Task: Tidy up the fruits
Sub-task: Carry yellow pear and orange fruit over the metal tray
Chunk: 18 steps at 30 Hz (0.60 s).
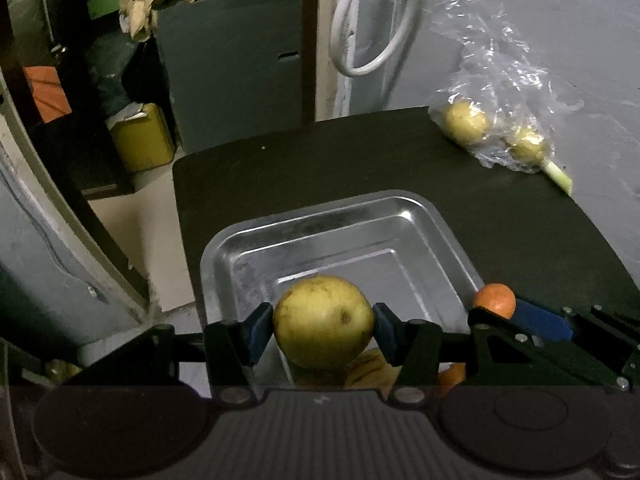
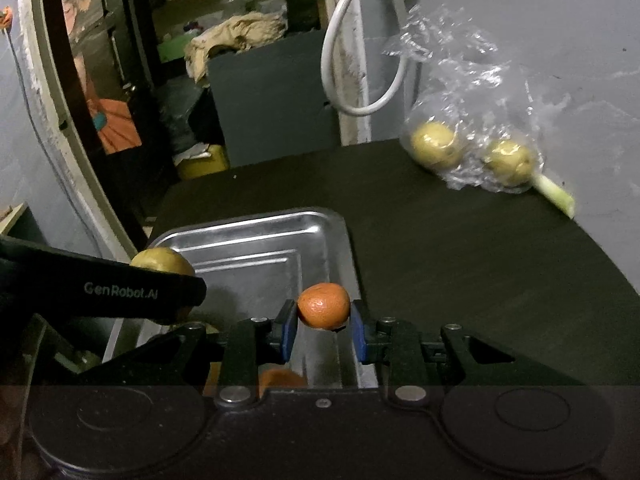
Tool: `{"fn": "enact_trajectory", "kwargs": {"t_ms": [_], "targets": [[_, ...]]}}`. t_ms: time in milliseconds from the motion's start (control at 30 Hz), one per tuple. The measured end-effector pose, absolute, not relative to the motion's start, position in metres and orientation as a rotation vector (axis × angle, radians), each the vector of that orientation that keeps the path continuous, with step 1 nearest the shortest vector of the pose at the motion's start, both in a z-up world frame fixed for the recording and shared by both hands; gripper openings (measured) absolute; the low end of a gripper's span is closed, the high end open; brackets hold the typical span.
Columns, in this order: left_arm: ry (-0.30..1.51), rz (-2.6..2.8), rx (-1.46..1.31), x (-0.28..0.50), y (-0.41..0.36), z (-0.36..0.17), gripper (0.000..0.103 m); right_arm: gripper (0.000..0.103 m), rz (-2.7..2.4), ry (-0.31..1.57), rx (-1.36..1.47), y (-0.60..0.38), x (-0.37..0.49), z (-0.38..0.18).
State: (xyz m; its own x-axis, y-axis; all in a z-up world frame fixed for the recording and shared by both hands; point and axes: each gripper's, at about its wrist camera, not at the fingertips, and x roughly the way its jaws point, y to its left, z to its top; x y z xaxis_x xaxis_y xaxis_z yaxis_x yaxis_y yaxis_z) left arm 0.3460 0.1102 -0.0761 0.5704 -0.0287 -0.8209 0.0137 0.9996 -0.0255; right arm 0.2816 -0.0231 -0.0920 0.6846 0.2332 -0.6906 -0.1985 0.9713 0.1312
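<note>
Your left tool [image 1: 323,322] grips a yellow-green fruit [image 1: 323,320], its blue pads pressed against both sides of it. You hold it above the near part of the metal tray [image 1: 248,264], clear of the tray floor. Your right tool [image 2: 323,316] grips a small orange [image 2: 323,306]; its left pad touches the peel, while on the right side you cannot tell if the pad quite meets it. That orange hangs over the tray's right rim, near its front corner. In the left wrist view the same orange shows just right of the tray, above the right tool's blue pad.

Below both tools, more orange fruit [image 2: 280,380] lies in the near end of the tray, partly hidden by the tool bodies, so the count is unclear. In the left wrist view a yellowish shape also sits under the held fruit; what it is cannot be told.

The tray rests on the dark worktop [image 1: 400,168], toward its left side. At the far right corner of the worktop lies a clear plastic bag [image 2: 472,92] with two more yellow-green fruits inside [image 2: 434,144], side by side, and a pale green stalk [image 2: 556,196] poking out beyond the bag's right end. A white cable loop [image 2: 360,60] hangs against the wall behind the worktop.
</note>
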Motion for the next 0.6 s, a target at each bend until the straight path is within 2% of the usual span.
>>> {"fn": "enact_trajectory", "kwargs": {"t_ms": [600], "targets": [[0.960,-0.026,-0.023,0.3475,0.1121,-0.0767,0.058,0.030,0.271,0.828,0.028,-0.0155,0.2827,-0.0976]]}}
